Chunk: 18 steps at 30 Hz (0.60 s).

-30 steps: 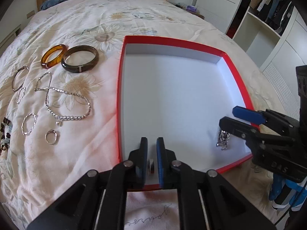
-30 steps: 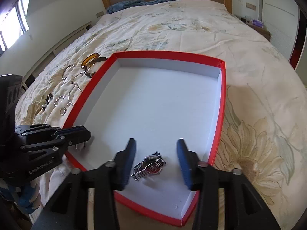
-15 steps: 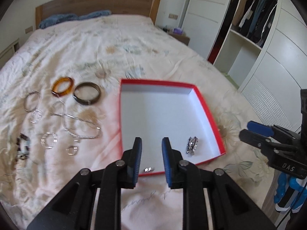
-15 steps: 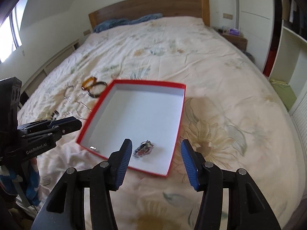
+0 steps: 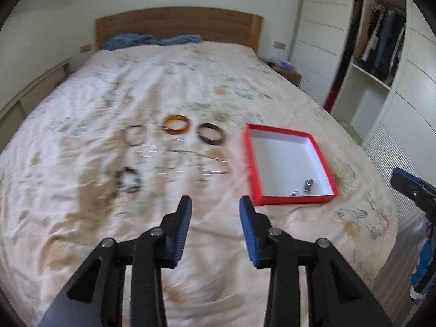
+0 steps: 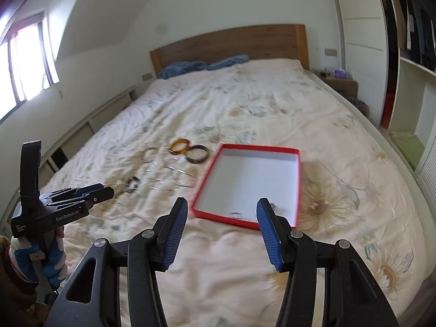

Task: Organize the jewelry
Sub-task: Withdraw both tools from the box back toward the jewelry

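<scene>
Left wrist view. Left gripper (image 5: 215,204) empty, pads spread apart, jaws just opened further, nothing between them. Loose jewelry spread on the bedspread (image 5: 81,218) from 10 to 12 o'clock of the tips: beaded bracelet (image 5: 128,181) at 10 o'clock, nearest; thin silver bangle (image 5: 135,135) beyond it; amber bangle (image 5: 177,124) at 11 o'clock; dark bangle (image 5: 210,135) close to 12 o'clock; chain necklace (image 5: 201,160) stretched between, long axis running roughly 10 to 4 o'clock, blurred. Small rings near the chain too smeared to separate. Red box (image 5: 249,163) at 1 o'clock, long axis running 12 to 6 o'clock, open side up; inside, near its closer edge, a watch (image 5: 308,185) and a small ring (image 5: 294,193), just beside each other. Right gripper (image 5: 408,188) at 3 o'clock, at frame edge.

Right wrist view. Right gripper (image 6: 222,212) empty, pads wide apart, well above the bedspread (image 6: 340,163). Red box (image 6: 207,182) at 12 o'clock, straight ahead of the tips, its long axis leaning slightly toward 1 o'clock; small ring (image 6: 235,214) visible by the near wall, watch mostly hidden behind the right pad. Loose pieces at 10 to 11 o'clock; amber bangle (image 6: 179,145) and dark bangle (image 6: 196,154) touching or nearly so. Left gripper (image 6: 106,190) at 9 o'clock, closer to the loose pieces; judged better placed for the next pickup, beaded bracelet (image 6: 133,184) nearest its tips.
</scene>
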Tool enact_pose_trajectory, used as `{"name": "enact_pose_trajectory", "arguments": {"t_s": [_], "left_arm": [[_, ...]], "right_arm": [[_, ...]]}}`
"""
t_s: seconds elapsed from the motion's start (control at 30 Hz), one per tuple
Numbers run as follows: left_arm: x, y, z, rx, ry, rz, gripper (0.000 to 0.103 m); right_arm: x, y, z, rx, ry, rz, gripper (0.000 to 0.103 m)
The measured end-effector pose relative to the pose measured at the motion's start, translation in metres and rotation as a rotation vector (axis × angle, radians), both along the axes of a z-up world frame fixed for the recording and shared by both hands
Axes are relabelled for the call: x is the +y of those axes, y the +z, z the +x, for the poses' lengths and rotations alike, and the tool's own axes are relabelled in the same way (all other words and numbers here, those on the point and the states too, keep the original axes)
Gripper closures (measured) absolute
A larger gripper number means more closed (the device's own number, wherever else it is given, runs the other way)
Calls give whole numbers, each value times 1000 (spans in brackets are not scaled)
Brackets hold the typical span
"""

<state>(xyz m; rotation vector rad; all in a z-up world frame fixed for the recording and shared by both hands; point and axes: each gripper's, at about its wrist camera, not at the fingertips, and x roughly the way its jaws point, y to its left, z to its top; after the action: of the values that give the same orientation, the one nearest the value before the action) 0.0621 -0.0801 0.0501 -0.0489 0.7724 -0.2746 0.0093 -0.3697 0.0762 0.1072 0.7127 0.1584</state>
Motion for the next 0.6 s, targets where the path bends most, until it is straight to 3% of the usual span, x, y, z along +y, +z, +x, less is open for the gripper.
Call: {"name": "enact_pose_trajectory", "arguments": {"t_s": [0.33,0.6], "left_arm": [[126,43,-82,-153,224,-49,64],[175,64,-120,-215,294,-44,64]], "right_arm": [[78,37,-49,-80,115,-15,49],[121,53,-67,-125,187,-16,50]]}}
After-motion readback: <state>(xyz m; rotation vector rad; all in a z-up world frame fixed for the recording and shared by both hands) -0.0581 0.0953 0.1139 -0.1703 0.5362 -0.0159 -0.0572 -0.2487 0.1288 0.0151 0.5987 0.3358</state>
